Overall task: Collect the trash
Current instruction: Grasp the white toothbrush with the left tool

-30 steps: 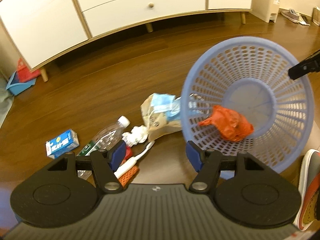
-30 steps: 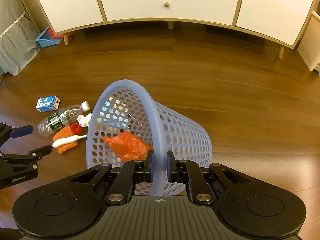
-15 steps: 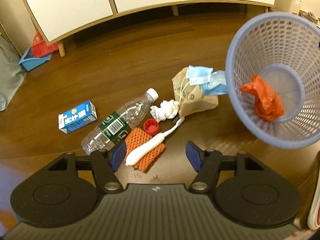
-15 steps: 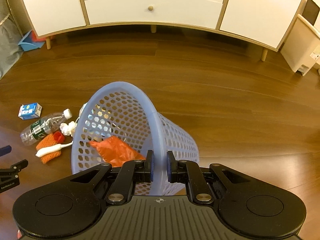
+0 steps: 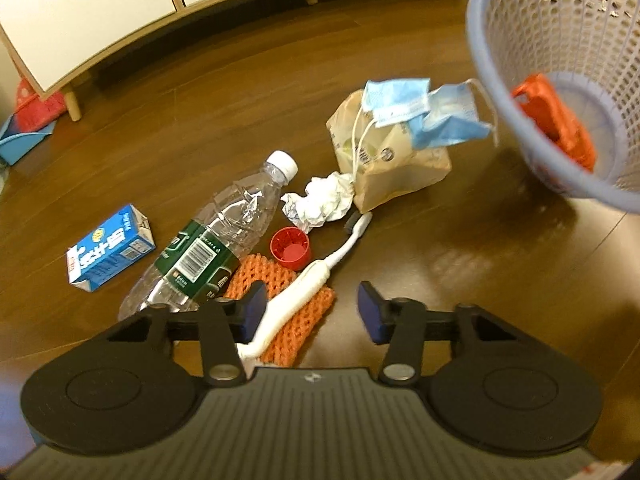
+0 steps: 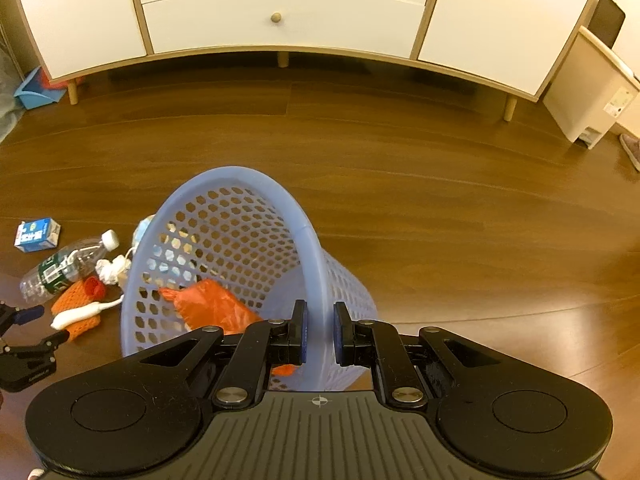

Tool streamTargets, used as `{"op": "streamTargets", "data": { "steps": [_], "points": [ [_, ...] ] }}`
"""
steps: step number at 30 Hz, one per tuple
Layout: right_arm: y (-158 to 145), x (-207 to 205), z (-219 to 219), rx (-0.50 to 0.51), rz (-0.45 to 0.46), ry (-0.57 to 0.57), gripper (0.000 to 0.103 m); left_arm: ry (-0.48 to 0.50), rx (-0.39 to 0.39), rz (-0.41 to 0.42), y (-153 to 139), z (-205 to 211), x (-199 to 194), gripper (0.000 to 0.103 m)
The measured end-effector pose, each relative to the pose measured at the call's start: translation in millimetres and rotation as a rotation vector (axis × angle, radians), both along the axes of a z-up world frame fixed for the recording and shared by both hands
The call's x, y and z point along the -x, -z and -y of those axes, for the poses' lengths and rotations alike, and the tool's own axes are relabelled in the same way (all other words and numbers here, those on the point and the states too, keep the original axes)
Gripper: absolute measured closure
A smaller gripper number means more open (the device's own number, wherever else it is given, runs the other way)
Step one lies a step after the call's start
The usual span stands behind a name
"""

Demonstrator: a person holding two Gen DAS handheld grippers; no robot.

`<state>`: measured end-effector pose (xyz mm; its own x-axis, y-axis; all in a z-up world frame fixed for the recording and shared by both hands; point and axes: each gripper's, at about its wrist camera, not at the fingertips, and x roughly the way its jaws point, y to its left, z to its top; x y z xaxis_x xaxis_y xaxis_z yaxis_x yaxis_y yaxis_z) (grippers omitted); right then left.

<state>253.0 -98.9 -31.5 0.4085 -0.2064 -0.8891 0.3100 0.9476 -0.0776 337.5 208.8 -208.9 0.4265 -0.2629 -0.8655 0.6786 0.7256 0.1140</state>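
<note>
White sideboard (image 6: 280, 12) with wood trim and round knobs is seen along the far wall, raised on short wooden legs. Dark wood floor (image 6: 440, 216) throughout. Blue dustpan (image 6: 34, 94) with something red in it is parked far left by a sideboard leg. Beige pedal bin (image 6: 588, 96) stands far right; a shoe (image 6: 631, 150) is partly visible beside it.
</note>
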Motion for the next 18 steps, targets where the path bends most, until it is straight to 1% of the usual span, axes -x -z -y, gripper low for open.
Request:
{"op": "streamTargets", "data": {
  "steps": [3, 8, 14, 15, 16, 18],
  "points": [
    [1.1, -1.9, -1.5, 0.023, 0.003, -0.014, 0.094, 0.013, -0.024, -0.008, 17.6, 0.5, -12.0, 0.067],
    [3.0, -3.7, 0.8, 0.024, 0.006, -0.008, 0.094, 0.025, -0.054, -0.02, 41.4, -0.4, -28.7, 0.068],
    [4.6, -5.3, 4.1, 0.032, 0.005, 0.001, 0.094, 0.073, -0.094, -0.066, 62.5, 5.2, -32.1, 0.069],
    [4.9, -5.5, 4.3, 0.034, 0.005, -0.001, 0.094, 0.077, -0.108, -0.067, 66.0, 6.5, -31.5, 0.07],
    [5.3, -5.3, 3.5, 0.035, 0.006, -0.001, 0.094, 0.08, -0.114, -0.071, 68.3, 7.2, -31.1, 0.075],
    [5.9, -4.9, 1.8, 0.037, 0.006, -0.003, 0.094, 0.083, -0.113, -0.074, 68.8, 7.9, -29.9, 0.079]
  ]
}}
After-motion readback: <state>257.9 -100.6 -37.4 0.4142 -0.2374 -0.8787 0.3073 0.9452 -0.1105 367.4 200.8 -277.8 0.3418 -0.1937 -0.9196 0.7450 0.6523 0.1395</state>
